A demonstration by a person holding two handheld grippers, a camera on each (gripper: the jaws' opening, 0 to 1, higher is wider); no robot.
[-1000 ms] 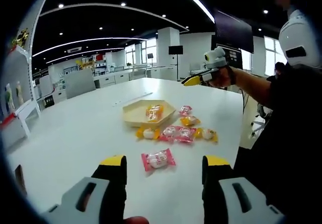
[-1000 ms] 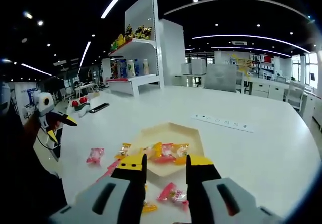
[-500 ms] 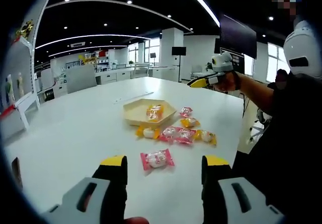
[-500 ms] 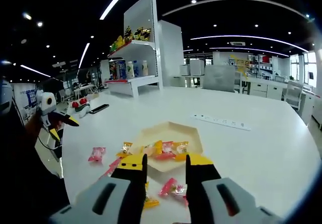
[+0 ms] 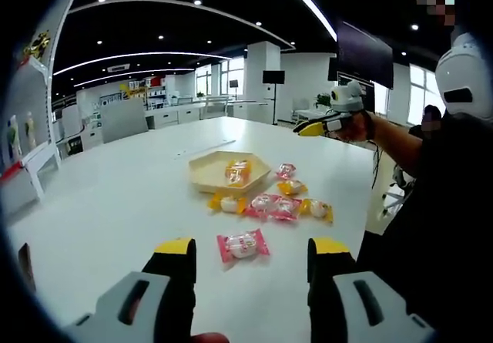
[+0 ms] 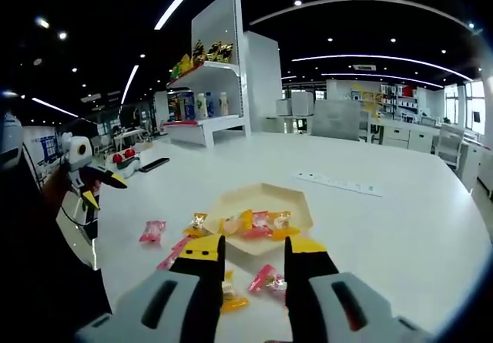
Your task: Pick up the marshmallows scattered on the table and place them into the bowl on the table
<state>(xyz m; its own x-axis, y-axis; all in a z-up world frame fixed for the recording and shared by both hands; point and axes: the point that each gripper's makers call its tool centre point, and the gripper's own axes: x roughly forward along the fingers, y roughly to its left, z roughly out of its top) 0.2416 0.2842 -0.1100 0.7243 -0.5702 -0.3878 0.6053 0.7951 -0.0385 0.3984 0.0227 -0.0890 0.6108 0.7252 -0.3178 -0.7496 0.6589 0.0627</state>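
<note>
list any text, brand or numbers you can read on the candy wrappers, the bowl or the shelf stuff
None can be read.
Marshmallow wrappers: printed, but too small and blurred.
Bowl: no marking seen.
Shelf goods: labels too far away.
Bright wall signs: blurred.

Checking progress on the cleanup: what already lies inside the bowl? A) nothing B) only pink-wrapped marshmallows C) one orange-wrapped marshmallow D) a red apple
C: in the left gripper view, a single orange-wrapped marshmallow lies inside the bowl, while the pink-wrapped ones sit outside on the table.
</note>
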